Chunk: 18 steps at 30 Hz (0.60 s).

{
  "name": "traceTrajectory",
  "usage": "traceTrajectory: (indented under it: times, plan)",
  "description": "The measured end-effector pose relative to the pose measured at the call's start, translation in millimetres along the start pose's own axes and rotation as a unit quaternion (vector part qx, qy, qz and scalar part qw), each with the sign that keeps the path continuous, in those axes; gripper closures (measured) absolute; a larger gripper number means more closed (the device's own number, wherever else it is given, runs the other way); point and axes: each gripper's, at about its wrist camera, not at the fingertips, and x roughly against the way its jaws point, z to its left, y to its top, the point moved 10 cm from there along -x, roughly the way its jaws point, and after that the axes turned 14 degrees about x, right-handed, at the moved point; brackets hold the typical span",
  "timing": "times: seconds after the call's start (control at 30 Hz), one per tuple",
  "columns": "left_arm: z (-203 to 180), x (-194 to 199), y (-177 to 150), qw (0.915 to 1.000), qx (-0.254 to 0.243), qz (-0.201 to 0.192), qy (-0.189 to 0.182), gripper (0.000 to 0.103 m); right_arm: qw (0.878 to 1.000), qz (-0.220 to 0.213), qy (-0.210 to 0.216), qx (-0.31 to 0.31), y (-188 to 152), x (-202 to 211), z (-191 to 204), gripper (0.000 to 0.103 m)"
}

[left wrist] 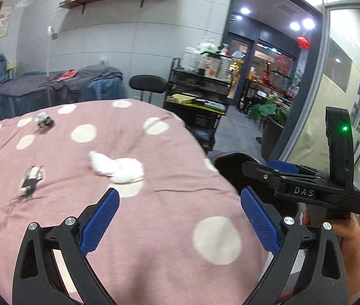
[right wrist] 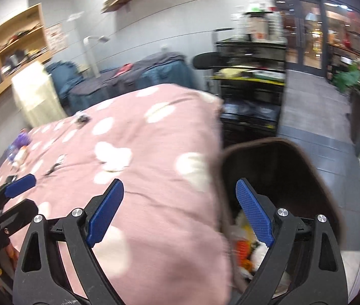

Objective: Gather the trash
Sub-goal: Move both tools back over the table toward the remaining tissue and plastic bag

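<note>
A crumpled white tissue point(left wrist: 116, 169) lies on the pink polka-dot blanket point(left wrist: 169, 228), just ahead of my left gripper point(left wrist: 180, 198), which is open and empty above the blanket. A black-and-white wrapper point(left wrist: 31, 181) lies to the left, and a smaller crumpled scrap point(left wrist: 44, 121) sits farther back. My right gripper point(right wrist: 180, 188) is open and empty, straddling the blanket's edge and a dark brown bin point(right wrist: 294, 157) holding trash point(right wrist: 246, 249). The tissue point(right wrist: 112, 155) and the wrapper point(right wrist: 55, 165) also show there, blurred.
A hand point(left wrist: 342, 231) holds the right gripper point(left wrist: 276, 170) beside the bed's right edge. A black cart point(left wrist: 197, 96) loaded with bottles and a black stool point(left wrist: 148, 84) stand behind the bed. A purple item point(right wrist: 21, 139) lies at the blanket's far left.
</note>
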Motion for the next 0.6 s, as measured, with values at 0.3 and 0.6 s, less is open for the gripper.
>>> traceTrajectory:
  times: [0.3,0.6]
  plan:
    - [104,23,20,0.9974,0.023,0.001,0.069,0.008,0.994,0.058,0.072,0.058,35,-68,104,0.014]
    - [204,12,41,0.9901,0.028,0.026,0.135,0.008,0.984,0.132,0.062,0.102,52,-154,149,0.014]
